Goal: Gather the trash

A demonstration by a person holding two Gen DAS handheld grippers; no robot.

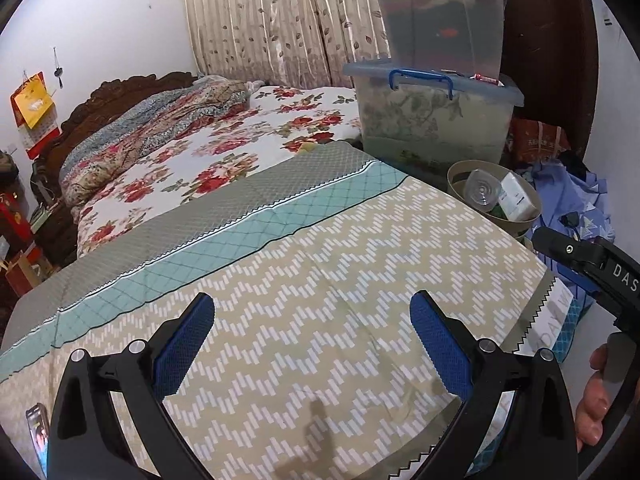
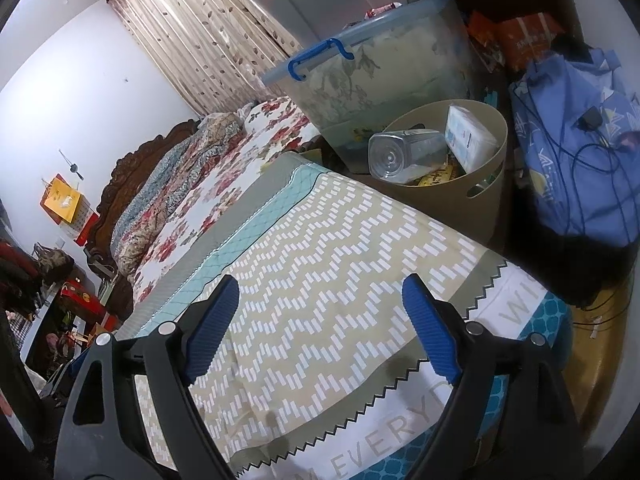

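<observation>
zigzag-patterned cloth (image 1: 312,280), floral bed (image 1: 224,148), curtain (image 1: 260,20)

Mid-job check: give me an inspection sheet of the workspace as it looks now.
Surface: zigzag cloth, no trash seen on it.
Job's things: beige bin past the cloth's far corner holds a clear bottle and a white packet.
Clutter: stacked storage boxes, blue bag.
Grippers: left gripper and right gripper open, empty.
Cables: blue cord across the bag.
Surroundings: floral bed, curtain.
</observation>
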